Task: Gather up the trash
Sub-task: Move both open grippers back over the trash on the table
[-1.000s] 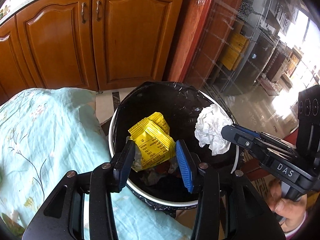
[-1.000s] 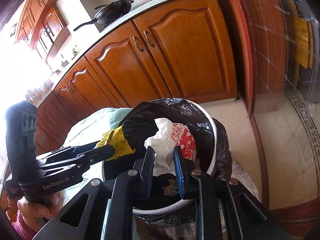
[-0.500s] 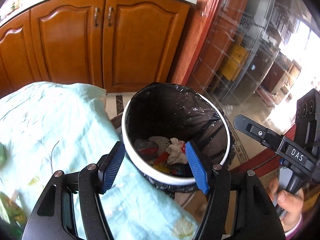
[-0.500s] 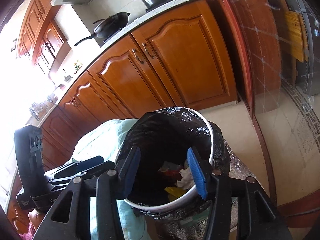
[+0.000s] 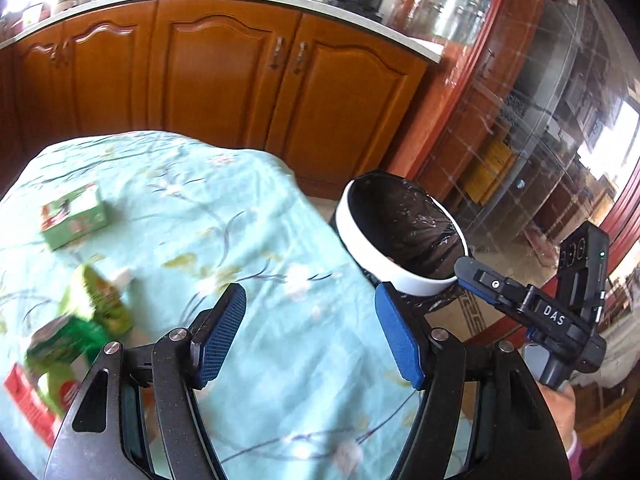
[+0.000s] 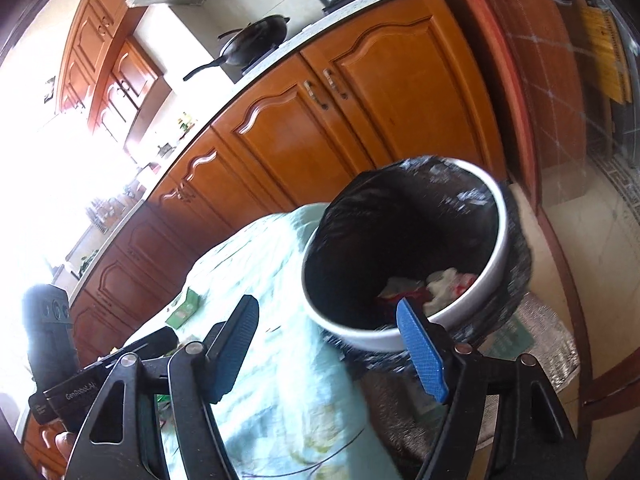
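Both pieces of trash once held over the bin have been dropped into it, and crumpled paper and wrappers are seen at its bottom. Jaws on both tools have just been opening; nothing is held between them. Left gripper has been swung left over the table's pale blue cloth, pointed downward. Right gripper is kept at the bin's near rim. A green box and blurred green packets lie on the cloth at left. Wooden cupboards are seen beyond.
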Motion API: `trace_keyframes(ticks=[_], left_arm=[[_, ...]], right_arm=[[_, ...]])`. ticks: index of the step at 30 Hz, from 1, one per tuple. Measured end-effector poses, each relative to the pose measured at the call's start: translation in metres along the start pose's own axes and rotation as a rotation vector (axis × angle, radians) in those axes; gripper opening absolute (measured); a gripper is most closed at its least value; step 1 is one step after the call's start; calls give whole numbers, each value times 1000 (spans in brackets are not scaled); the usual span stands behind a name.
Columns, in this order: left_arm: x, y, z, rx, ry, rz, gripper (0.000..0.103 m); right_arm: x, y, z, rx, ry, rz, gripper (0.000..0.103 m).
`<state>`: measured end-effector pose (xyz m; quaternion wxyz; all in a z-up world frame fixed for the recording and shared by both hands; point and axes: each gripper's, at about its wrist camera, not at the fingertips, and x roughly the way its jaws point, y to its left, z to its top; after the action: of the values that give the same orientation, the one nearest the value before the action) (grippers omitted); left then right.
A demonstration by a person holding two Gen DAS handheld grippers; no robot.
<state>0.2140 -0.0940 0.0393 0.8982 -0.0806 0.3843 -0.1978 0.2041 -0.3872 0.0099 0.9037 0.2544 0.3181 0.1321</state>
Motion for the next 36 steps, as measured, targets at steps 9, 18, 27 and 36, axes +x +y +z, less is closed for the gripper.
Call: trace_keyframes(ticks=[9, 18, 27, 36], left_arm=[[-56, 54, -30, -88, -45, 76, 70], [-93, 105, -64, -190, -71, 176, 71], [-96, 134, -86, -258, -50, 225, 71], [-71, 135, -94, -228, -18, 293, 71]], right_arm=[[19, 48, -34, -51, 76, 76, 74], [33, 88, -64, -101, 134, 134, 74], [42, 117, -82, -145, 186, 176, 74], [49, 132, -93, -160, 212, 185, 74]])
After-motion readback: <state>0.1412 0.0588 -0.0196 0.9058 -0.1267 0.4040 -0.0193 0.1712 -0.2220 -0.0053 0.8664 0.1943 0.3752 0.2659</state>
